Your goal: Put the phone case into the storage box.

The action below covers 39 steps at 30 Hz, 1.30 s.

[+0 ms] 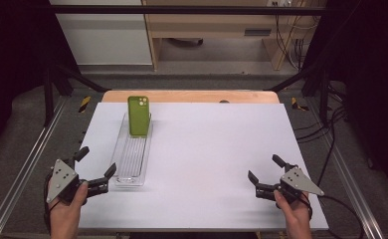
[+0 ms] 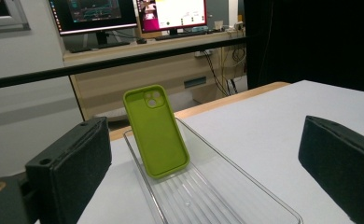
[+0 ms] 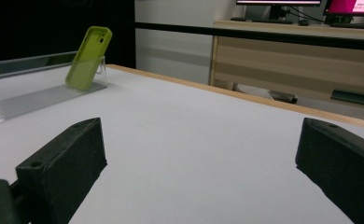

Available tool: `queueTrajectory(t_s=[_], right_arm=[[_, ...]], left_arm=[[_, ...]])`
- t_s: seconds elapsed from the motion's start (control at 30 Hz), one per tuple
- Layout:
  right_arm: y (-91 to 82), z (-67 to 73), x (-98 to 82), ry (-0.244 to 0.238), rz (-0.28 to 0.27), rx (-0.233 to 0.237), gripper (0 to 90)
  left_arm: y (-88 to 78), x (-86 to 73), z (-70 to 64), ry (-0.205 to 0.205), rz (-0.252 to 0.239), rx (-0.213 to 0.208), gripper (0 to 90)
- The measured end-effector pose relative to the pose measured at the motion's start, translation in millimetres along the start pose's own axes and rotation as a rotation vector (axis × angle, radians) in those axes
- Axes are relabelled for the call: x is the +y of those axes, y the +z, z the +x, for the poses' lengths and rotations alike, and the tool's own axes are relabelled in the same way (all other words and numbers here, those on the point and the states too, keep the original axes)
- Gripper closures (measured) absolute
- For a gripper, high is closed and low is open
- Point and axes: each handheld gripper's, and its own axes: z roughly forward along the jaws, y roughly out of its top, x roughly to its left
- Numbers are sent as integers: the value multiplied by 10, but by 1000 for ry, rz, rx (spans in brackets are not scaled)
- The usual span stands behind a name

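While leaning upright against the far end wall of a clear tray [image 1: 131, 167], stands a green phone case [image 1: 138, 116], camera cutout at the top, lower edge on the ribbed tray floor. Lies lengthwise on the left part of the white tabletop [image 1: 207, 159], that tray. Rests at the near left, just beside the tray's near end, the left gripper [image 1: 96, 165], jaws wide apart and holding nothing. Sits at the near right, well apart from tray and case, the right gripper [image 1: 264, 169], jaws likewise spread and empty, over bare tabletop.
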Motion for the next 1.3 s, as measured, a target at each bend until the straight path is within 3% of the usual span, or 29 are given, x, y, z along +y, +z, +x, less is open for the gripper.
queueTrajectory(t_s=[0.43, 1.03, 1.3], right_arm=[[-3, -8, -2, 8, -3, 0, 19], [-11, -15, 4, 6, -6, -1, 19], [-14, -13, 9, -1, -6, -2, 19]], left_arm=[[43, -211, -29, -40, -13, -49, 15], [110, -365, -134, -44, -8, -77, 14], [99, -456, -111, -51, 2, -60, 15]])
